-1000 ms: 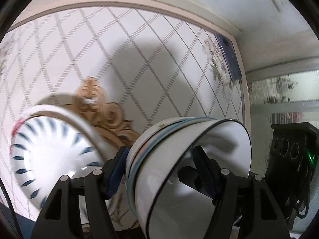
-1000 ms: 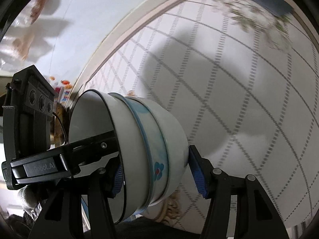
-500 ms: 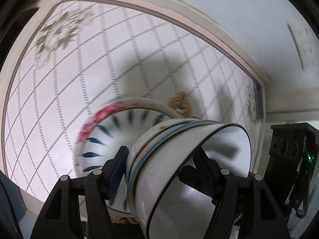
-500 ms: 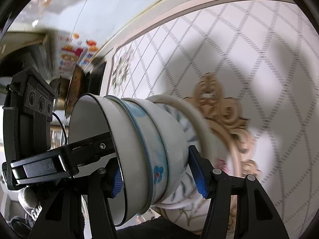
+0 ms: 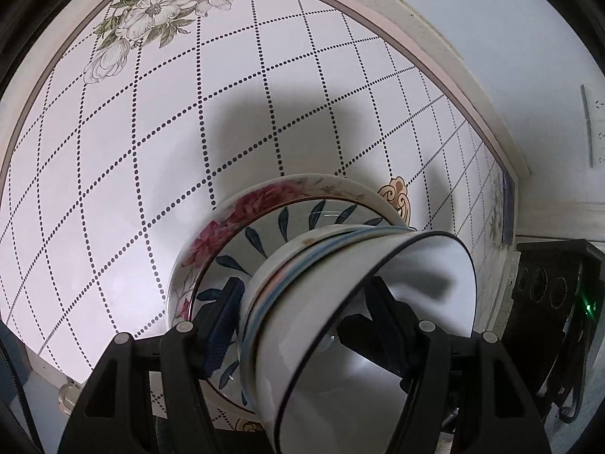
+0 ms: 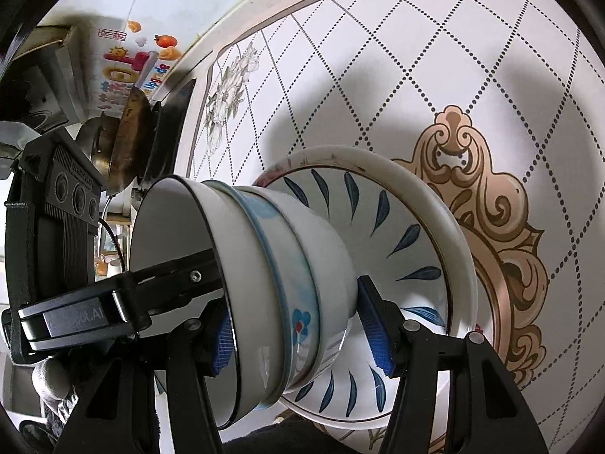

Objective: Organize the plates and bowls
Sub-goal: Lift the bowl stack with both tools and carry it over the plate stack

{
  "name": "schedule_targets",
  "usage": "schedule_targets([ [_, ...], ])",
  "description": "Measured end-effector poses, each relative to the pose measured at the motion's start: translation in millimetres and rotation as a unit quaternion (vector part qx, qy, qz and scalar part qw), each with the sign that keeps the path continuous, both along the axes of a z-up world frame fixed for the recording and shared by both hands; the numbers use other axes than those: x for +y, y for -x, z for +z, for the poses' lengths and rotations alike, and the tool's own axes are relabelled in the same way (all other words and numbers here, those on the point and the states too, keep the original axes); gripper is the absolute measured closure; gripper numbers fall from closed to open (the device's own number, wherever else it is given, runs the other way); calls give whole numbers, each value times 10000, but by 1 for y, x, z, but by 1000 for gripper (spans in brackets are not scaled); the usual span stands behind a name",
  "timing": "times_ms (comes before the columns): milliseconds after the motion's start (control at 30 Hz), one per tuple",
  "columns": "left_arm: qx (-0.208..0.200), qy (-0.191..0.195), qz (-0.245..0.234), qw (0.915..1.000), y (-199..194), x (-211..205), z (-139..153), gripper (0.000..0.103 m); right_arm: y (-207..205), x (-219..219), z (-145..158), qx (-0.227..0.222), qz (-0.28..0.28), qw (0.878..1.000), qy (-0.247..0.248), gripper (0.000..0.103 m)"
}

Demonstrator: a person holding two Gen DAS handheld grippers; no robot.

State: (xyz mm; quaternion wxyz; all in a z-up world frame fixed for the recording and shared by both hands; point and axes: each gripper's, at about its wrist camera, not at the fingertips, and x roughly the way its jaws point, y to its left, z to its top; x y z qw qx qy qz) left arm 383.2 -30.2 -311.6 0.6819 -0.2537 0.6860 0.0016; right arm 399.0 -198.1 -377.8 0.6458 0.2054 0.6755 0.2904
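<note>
A stack of three nested white bowls, the middle one banded in blue, is held tilted between both grippers. My left gripper is shut on its wall, one finger inside the top bowl and one outside. From the opposite side, my right gripper is shut on it the same way. Right behind the stack lies a blue-leaf plate, resting in a red-flowered plate on the table. Whether the stack's base touches the blue-leaf plate I cannot tell.
The table top is white with a dotted diamond grid, flower prints and a gold ornament. A wall borders its far edge. Pans stand beyond the table's left end in the right wrist view.
Both grippers have carried the bowl stack across the table until the two plates lie directly behind it. The plates now look sharp, not blurred. Both grips are unchanged.
</note>
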Motion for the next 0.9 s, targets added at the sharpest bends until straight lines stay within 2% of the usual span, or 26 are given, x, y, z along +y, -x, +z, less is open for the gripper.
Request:
schedule_targets([
  [467, -17, -73, -260, 9996, -3, -7, -2, 39, 3, -9, -1, 26, -106, 9999, 96, 43],
  [600, -114, -335, -450, 9984, -2, -11, 8, 39, 5, -13, -2, 126, -173, 9997, 88, 43],
  [900, -626, -1010, -816, 9895, 18, -10, 53, 39, 22, -20, 43, -501, -340, 9940, 916, 43],
])
